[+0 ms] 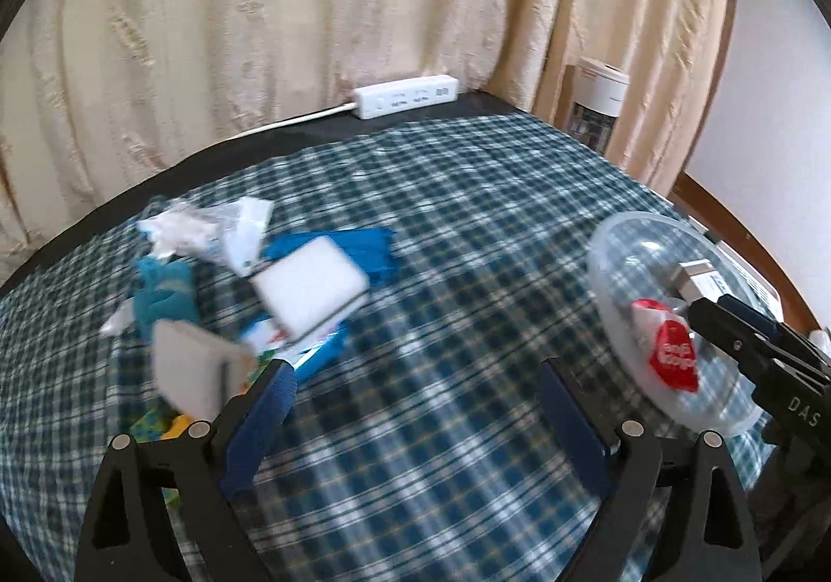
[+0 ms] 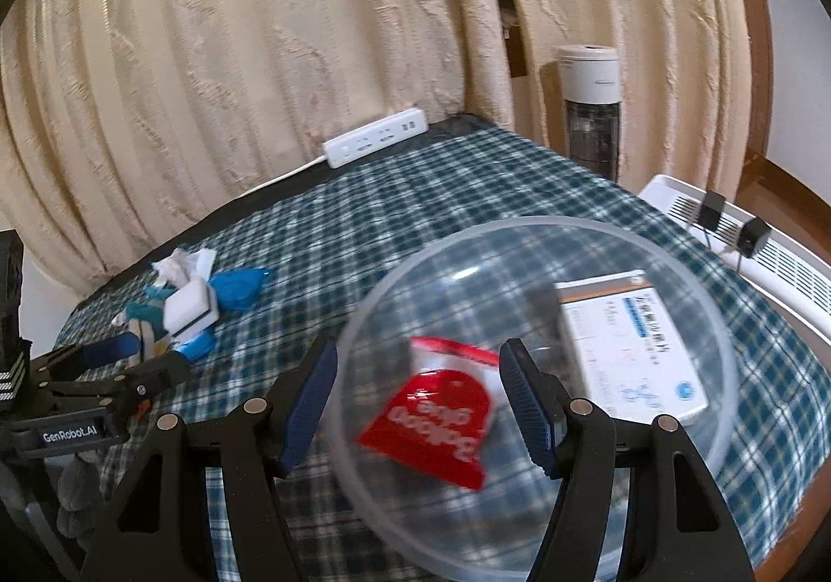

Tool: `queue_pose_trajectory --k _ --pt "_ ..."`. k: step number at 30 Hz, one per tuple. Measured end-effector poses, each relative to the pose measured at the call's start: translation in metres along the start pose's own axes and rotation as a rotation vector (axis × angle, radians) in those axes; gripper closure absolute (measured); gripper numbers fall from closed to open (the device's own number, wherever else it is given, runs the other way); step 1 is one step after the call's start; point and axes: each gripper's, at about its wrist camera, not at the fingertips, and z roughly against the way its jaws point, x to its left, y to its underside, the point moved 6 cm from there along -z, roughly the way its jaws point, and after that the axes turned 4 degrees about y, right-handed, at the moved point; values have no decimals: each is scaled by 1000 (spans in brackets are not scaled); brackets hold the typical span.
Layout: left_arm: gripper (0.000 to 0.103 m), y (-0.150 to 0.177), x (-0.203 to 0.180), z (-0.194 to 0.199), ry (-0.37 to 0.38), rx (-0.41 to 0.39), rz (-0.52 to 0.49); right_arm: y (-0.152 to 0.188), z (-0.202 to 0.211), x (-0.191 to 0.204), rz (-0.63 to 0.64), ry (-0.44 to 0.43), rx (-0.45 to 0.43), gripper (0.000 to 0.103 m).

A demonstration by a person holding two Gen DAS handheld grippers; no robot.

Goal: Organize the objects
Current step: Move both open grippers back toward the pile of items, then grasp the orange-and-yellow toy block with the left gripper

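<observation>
While the right gripper (image 2: 415, 400) grips the clear round plastic bowl's (image 2: 675, 270) near rim, the clutter pile (image 1: 249, 291) lies left.
Left gripper (image 1: 415, 400), jaws wide and empty, is nearer; its closest item, a white flat box (image 1: 311, 291), lies ahead-left, long axis diagonal.

Soft, even daylight, fairly bright, with no hard shadows. Motion blur smears the pile (image 1: 249, 286) and the bowl (image 2: 540, 395). Fisheye bends the curtain (image 1: 259, 21); corners are black.
</observation>
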Motion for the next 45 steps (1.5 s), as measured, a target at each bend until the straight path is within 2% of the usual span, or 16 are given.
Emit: queue_pose_trajectory --k 14,22,36,45 --pt "6 22 69 19 -80 -8 104 9 -13 46 60 -68 47 36" --pt "6 43 105 18 -122 19 168 17 -23 71 96 -103 87 36" --pt "7 54 120 7 -117 41 193 28 -32 106 157 -140 126 36" --pt "24 56 121 1 -121 36 173 34 -40 119 179 -153 152 36"
